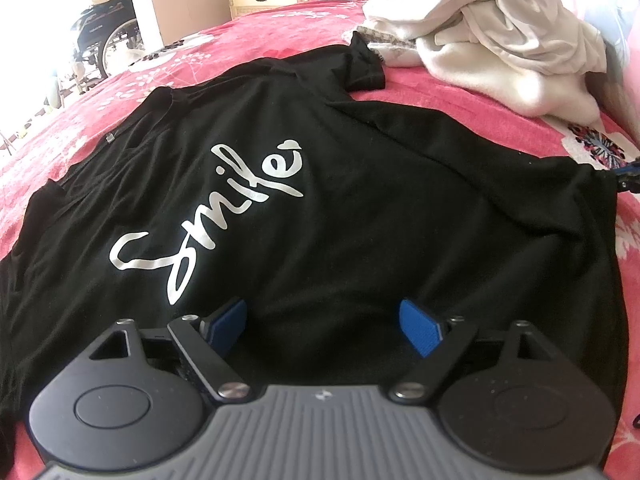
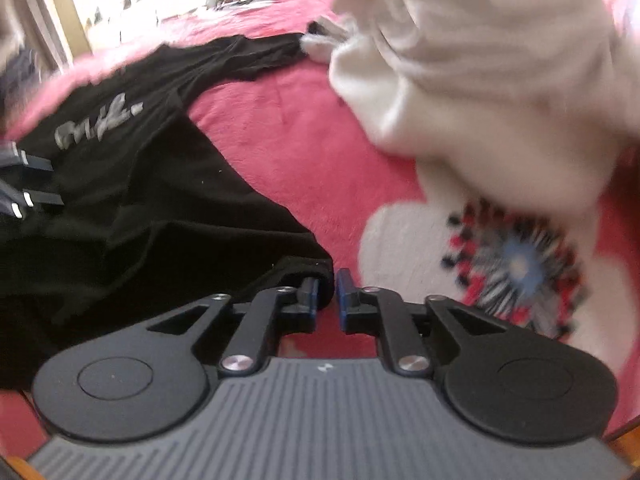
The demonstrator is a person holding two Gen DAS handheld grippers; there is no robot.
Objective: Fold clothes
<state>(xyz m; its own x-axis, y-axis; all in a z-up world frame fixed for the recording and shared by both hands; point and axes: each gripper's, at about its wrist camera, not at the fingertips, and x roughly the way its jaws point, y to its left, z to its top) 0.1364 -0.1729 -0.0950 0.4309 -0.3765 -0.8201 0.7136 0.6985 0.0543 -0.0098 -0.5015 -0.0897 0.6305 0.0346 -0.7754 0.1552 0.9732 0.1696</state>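
Black T-shirt (image 1: 320, 200) printed with a white "Smile" lies spread face up on the bed's pink floral blanket (image 1: 280, 28), laid flat, probably so its sides can be folded over. The left tool (image 1: 324, 320) hangs over the lower middle of the shirt with its blue pads wide apart and nothing between them; it seems to be waiting over the cloth rather than grasping. The right tool (image 2: 328, 292) sits at the shirt's near right corner, where the hem bunches into a small fold. Its jaws stand only slightly apart, and the black fabric edge reaches into the narrow gap, but the blurred view does not show the pads pressing on it, so I read it as not gripping. Holding that corner would suit lifting a side toward the middle. Beyond the far sleeve (image 1: 366, 66) a heap of white clothes (image 1: 500, 36) touches or nearly touches the shirt, crowding that edge. Open blanket lies to the right of the hem corner and along the shirt's left edge, leaving room to swing cloth inward.
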